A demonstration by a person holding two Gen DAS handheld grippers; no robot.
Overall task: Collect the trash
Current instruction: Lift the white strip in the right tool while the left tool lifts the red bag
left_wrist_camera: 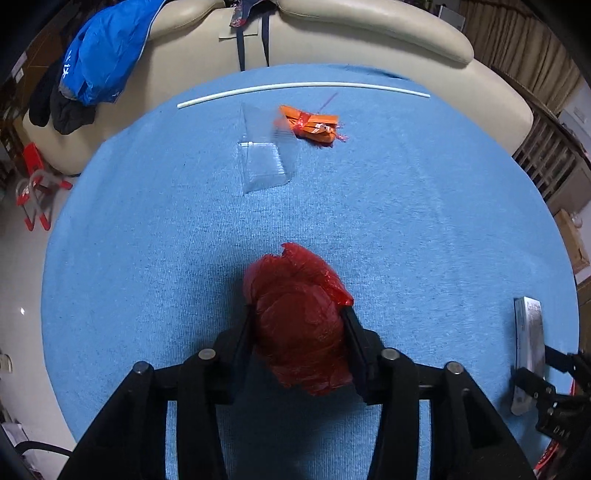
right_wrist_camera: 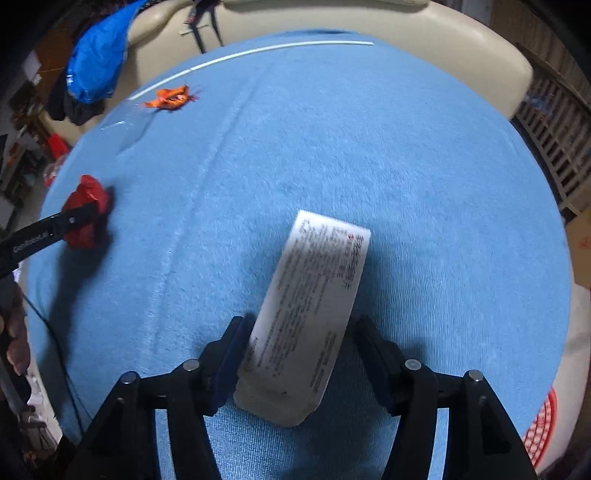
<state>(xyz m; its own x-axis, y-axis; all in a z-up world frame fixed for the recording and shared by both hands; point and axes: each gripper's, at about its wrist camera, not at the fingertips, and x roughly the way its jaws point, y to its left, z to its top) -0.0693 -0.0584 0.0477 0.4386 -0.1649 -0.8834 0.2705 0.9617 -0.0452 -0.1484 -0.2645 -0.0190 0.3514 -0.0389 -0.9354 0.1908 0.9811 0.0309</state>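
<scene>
A crumpled red plastic bag (left_wrist_camera: 291,280) sits between the fingers of my left gripper (left_wrist_camera: 298,312), and both pads press on its sides just above the blue cloth. The right wrist view shows the same bag (right_wrist_camera: 88,192) at the far left. A white printed box (right_wrist_camera: 321,266) lies tilted on the cloth between the fingers of my right gripper (right_wrist_camera: 301,325). Its left pad touches the box and a thin gap shows at the right pad. The left wrist view has this box (left_wrist_camera: 528,332) at the right edge.
On the round table's blue cloth (left_wrist_camera: 406,203) lie an orange wrapper (left_wrist_camera: 310,123), a clear plastic tray (left_wrist_camera: 262,162) and a long white stick (left_wrist_camera: 303,86) at the far side. Behind stands a cream sofa (left_wrist_camera: 369,29) with a blue jacket (left_wrist_camera: 99,55).
</scene>
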